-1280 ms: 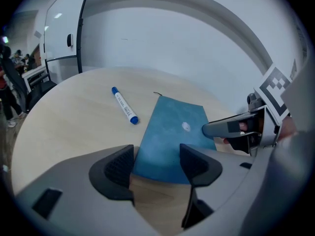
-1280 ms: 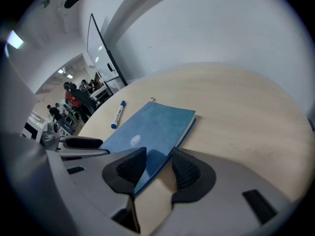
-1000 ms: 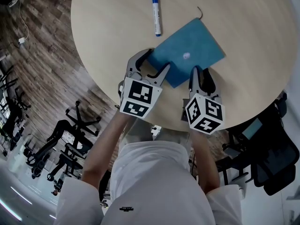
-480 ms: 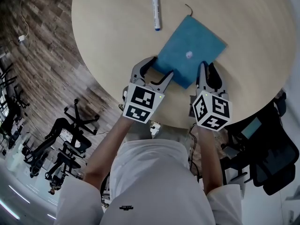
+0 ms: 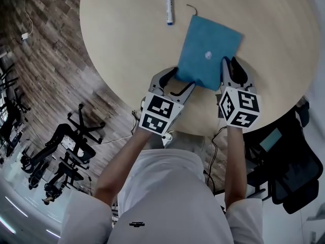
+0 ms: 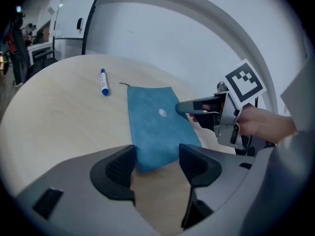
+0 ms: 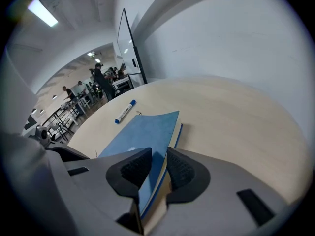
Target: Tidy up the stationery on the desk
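Round pale wooden table (image 5: 127, 60), seen from above, bearing two items of stationery. The blue notebook (image 5: 208, 50) lies closed near the table's near edge, between my two grippers, with a small pale mark on its cover.

My left gripper (image 5: 179, 80) stands at the notebook's near left corner. In the left gripper view its jaws are spread wide, with that corner of the notebook (image 6: 152, 122) reaching in between them. The corner sits close to one pad and clear of the other, so nothing is gripped.

My right gripper (image 5: 231, 65) is at the notebook's right edge. In the right gripper view its jaws have just been closing and are clamped on that edge, one pad on the cover of the notebook (image 7: 142, 136) and one against the underside; the edge looks tilted up.

The blue-capped white marker (image 5: 168, 4) lies alone farther out on the table, just beyond the notebook's far corner and apart from it.
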The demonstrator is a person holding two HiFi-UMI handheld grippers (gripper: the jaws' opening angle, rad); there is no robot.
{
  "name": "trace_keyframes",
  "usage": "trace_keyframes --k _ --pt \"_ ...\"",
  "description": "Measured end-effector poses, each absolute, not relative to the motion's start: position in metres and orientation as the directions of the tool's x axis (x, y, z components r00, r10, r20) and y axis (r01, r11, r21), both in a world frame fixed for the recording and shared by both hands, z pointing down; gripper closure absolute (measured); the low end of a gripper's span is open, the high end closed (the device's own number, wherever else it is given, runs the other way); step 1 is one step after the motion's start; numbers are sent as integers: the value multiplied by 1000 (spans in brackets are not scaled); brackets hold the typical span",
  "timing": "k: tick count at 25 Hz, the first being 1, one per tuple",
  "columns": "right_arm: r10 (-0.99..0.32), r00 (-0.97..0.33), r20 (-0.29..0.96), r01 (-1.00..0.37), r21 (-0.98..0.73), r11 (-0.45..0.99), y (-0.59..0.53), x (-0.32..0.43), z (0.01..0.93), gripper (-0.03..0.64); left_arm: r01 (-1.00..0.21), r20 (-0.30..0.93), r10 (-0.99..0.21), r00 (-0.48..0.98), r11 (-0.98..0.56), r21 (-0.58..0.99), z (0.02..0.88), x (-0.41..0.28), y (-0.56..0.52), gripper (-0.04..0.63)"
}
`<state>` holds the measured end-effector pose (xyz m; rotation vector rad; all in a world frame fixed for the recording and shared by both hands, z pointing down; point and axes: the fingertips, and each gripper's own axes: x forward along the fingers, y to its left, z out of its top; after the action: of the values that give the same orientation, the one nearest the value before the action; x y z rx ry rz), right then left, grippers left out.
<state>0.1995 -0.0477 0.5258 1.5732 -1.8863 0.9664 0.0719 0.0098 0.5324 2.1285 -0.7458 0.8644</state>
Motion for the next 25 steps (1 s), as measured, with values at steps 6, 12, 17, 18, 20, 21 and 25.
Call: trace_keyframes --k 6,12,17,18,20,21,25 --pt "-620 -236 749 -972 -187 144 -52 205 519 499 -724 749 -246 615 -552 414 528 88 29 301" --pt "-600 -259 757 -965 -177 194 -52 208 520 499 -702 716 -247 653 -553 449 520 109 43 318" --pt "-605 -244 758 -968 -157 194 -50 205 522 499 -724 716 -277 641 -527 445 521 106 42 318" --pt "-608 -237 758 -970 -151 190 -49 207 522 499 -729 717 -283 638 -522 443 521 105 42 319" --pt "-611 -215 762 -975 -128 183 -47 211 518 499 -736 717 -294 632 -517 437 519 103 41 319" --pt "-614 -201 763 -977 -111 182 -46 212 515 499 -740 716 -302 629 -515 433 518 101 40 327" --pt "-638 -190 746 -978 -87 190 -42 210 501 499 -759 710 -342 615 -502 416 511 89 33 526"
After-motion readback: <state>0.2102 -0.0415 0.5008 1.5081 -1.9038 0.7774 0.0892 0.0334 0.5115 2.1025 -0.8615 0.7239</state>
